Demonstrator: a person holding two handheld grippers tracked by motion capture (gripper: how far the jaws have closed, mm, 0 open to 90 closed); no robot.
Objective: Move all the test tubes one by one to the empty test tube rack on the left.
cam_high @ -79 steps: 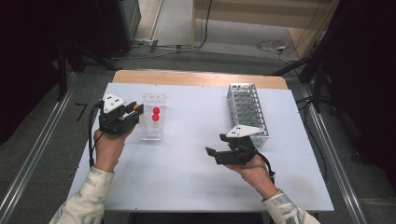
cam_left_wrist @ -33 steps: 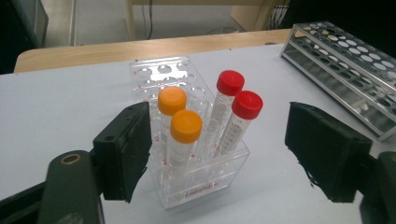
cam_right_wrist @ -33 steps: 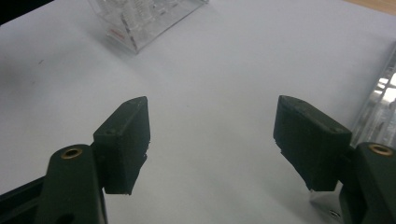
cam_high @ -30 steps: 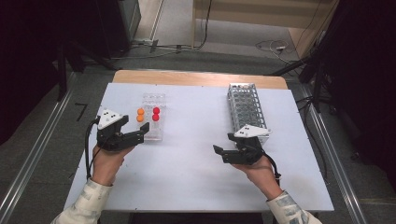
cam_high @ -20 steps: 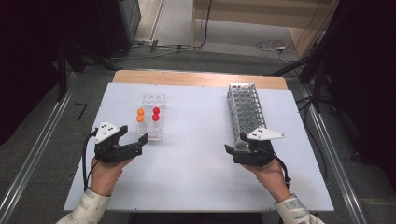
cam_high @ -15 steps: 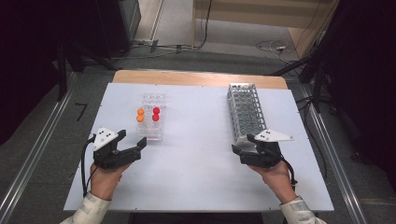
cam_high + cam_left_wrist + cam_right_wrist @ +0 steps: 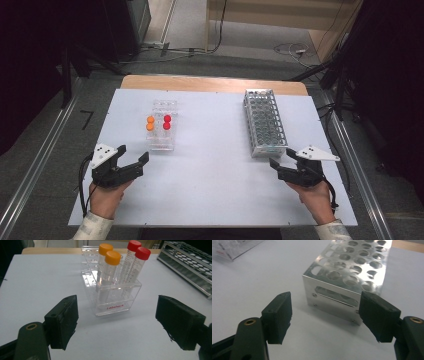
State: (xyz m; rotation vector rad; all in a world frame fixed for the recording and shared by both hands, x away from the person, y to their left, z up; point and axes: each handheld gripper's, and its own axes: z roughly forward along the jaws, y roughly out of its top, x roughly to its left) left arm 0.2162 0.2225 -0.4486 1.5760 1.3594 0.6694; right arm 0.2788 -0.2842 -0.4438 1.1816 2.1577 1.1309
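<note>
1. My left gripper [image 7: 134, 159] sits low over the near left part of the white table [image 7: 210, 200], jaws spread wide with nothing between them.
2. In the left gripper view, those jaws frame the clear plastic rack [image 7: 110, 290], which stands just ahead of them, apart from both pads.
3. The clear rack holds four capped tubes upright: two orange-capped tubes [image 7: 110, 262] on one side, two red-capped tubes [image 7: 138, 257] beside them.
4. In the high view, the clear rack [image 7: 162, 142] stands left of the table's middle, up and to the right of my left gripper.
5. My right gripper [image 7: 281, 162] rests near the right edge, jaws wide apart and empty.
6. In the right gripper view, the metal rack [image 7: 347, 272] stands just beyond those jaws, its near end wall facing me, untouched.
7. In the high view, the metal rack [image 7: 264, 122] runs lengthwise away from me, well apart from the clear rack.
</note>
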